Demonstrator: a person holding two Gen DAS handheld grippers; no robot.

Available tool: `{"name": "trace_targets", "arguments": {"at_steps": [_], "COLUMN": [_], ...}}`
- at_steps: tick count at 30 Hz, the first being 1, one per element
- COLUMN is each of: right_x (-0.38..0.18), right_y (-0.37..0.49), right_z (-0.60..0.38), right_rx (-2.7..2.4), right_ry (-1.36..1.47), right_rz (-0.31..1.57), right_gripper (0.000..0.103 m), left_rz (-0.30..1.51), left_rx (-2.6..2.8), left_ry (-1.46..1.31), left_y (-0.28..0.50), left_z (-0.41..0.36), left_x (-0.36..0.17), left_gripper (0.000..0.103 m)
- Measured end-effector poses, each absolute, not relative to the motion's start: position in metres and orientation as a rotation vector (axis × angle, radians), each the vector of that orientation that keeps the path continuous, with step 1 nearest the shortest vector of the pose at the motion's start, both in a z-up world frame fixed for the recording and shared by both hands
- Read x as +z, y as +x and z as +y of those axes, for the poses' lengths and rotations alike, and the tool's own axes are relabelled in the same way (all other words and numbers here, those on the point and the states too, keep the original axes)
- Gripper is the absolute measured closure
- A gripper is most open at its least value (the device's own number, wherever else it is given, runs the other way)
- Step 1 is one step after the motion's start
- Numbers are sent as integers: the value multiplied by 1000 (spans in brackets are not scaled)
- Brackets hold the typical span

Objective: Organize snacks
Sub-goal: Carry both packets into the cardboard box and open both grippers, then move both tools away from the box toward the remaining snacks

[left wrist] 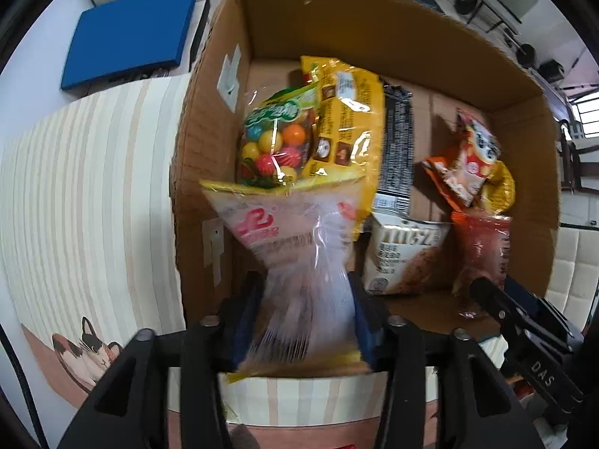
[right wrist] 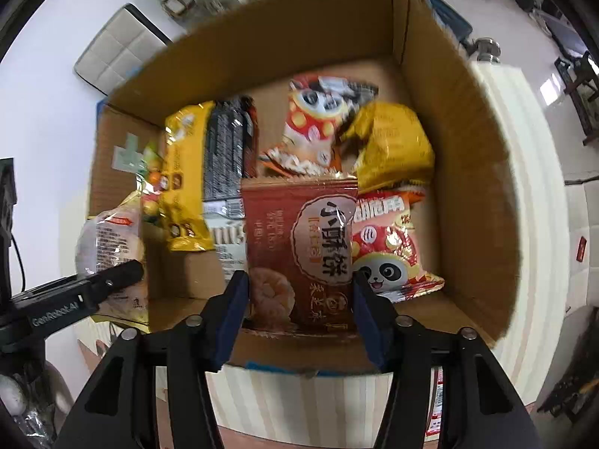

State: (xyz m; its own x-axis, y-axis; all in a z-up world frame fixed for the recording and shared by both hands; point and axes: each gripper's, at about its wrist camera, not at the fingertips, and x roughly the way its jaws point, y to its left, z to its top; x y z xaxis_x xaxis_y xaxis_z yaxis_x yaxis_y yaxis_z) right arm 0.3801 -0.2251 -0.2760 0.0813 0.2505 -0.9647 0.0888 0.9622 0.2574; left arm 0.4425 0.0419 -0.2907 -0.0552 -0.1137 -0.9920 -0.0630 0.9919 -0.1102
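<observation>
- The left gripper (left wrist: 305,318) points down over the near left corner of the cardboard box (left wrist: 393,33). A clear bread packet (left wrist: 299,262) with red lettering sits between its blue pads (left wrist: 245,321); both pads lie against the packet's sides.
- The right gripper (right wrist: 299,307) points down over the box's near edge. A dark red pastry packet (right wrist: 303,247) sits between its pads (right wrist: 234,314), both of which meet the packet's edges.
- Whether either grip presses firmly cannot be told; motion blur softens both views.
- Inside the box lie a bag of coloured candy balls (left wrist: 275,142), a yellow snack bag (left wrist: 348,119), a black wrapper (left wrist: 397,149), a cream packet (left wrist: 404,258) and a panda-print bag (right wrist: 389,250).
- The box rests on a striped tablecloth (left wrist: 93,194).
</observation>
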Motion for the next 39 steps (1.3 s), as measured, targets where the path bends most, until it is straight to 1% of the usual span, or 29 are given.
{"name": "trace_targets", "arguments": {"at_steps": [1, 2, 3, 11, 16, 23, 35, 39], "right_x": [-276, -276, -275, -260, -239, -203, -148, -140], "right_y": [380, 380, 379, 377, 368, 348, 293, 265], "right_z": [-225, -226, -226, -227, -222, -219, -219, -224], "right_rx": [118, 119, 126, 114, 117, 110, 121, 145], "right_ry": [271, 271, 277, 240, 206, 185, 156, 176], "right_rz": [1487, 1485, 1485, 1464, 1420, 1350, 1234, 1228], "right_gripper": [17, 15, 15, 12, 11, 11, 11, 11], "left_rz": [1626, 1625, 1620, 1595, 1502, 1377, 1271, 1232], "left_rx": [-46, -44, -47, -68, -90, -73, -42, -24], "left_ry": [-139, -137, -141, -163, -167, -104, -101, -83], "left_y": [443, 443, 443, 435, 426, 404, 343, 313], "left_z": [43, 43, 44, 45, 41, 34, 34, 30], "left_x": [-292, -294, -293, -279, -243, -197, -157, -145], "left_gripper": [28, 21, 19, 19, 19, 19, 19, 19]}}
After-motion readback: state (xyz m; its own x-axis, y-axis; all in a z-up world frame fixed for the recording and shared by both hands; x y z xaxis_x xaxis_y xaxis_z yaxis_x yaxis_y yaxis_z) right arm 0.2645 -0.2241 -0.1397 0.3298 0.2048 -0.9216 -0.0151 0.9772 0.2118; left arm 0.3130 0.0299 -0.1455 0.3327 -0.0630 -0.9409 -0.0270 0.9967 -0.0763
